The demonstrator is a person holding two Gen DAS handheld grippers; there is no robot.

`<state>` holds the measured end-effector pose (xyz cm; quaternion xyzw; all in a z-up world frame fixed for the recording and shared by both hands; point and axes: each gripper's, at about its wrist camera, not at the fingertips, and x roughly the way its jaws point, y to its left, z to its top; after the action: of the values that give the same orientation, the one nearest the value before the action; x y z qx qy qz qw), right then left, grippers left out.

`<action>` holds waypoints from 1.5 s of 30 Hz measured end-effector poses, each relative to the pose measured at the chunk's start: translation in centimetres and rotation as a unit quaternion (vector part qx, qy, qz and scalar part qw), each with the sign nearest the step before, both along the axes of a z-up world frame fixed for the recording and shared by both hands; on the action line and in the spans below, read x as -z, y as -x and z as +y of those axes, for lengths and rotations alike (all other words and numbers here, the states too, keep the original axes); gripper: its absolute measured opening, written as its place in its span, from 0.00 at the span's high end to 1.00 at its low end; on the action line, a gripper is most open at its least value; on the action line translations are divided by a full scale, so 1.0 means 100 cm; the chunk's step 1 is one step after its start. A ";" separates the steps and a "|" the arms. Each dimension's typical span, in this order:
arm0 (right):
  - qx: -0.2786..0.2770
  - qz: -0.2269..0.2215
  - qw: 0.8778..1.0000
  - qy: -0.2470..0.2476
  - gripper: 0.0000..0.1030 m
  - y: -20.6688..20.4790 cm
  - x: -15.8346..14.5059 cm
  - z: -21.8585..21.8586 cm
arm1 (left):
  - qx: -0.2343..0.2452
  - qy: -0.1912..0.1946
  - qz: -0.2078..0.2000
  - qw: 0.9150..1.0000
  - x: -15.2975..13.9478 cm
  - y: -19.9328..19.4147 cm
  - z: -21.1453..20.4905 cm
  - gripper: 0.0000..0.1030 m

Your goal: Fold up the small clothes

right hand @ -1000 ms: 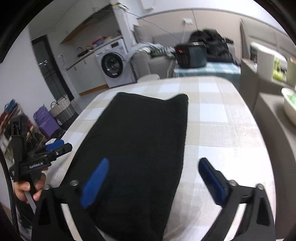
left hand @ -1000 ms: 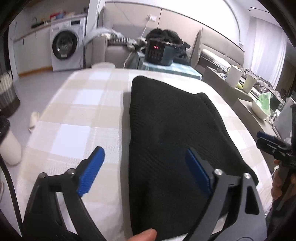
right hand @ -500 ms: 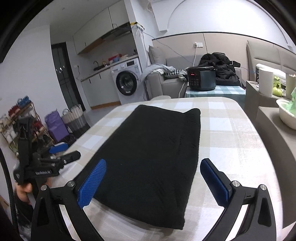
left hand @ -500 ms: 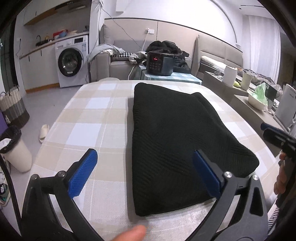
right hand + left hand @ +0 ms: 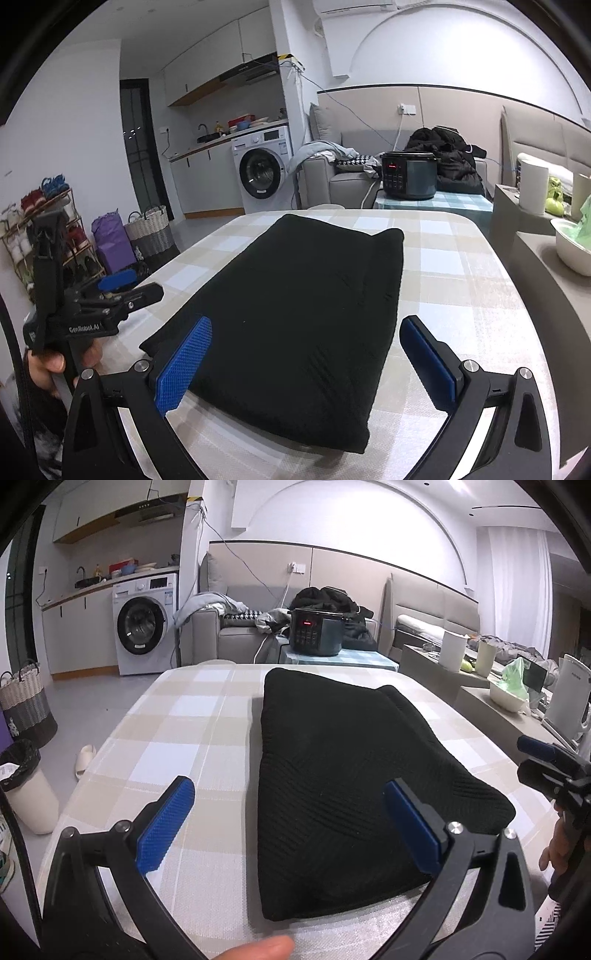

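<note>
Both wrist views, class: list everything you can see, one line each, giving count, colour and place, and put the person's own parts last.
folded garment: one, black, flat on the table
table: one, beige and white check cloth, in the foreground
washing machine: one, white, against the far wall
cooker: one, dark with red display, on a small check-covered stand behind the table
sofa: one, grey, heaped with clothes
woven baskets: two, grey and cream, on the floor
bin: one, white with black liner, on the floor
left claw: one, black with blue pads, open above the near edge
right claw: one, same colours, open
</note>
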<state>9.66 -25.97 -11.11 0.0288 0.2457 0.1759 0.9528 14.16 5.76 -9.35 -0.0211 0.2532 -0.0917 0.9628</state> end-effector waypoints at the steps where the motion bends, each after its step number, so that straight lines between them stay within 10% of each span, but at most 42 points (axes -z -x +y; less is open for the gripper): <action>1: 0.000 -0.002 1.000 0.001 0.00 0.000 0.001 0.001 | 0.000 0.001 0.000 1.000 0.001 0.000 0.000 0.01; 45: 0.008 -0.054 0.998 0.008 0.00 0.009 0.009 -0.003 | 0.004 0.003 -0.016 1.000 0.004 -0.003 0.003 0.01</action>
<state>8.78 -26.24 -12.04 0.0132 0.1954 0.1677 0.9662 14.43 6.01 -9.78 -0.0210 0.2376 -0.0969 0.9663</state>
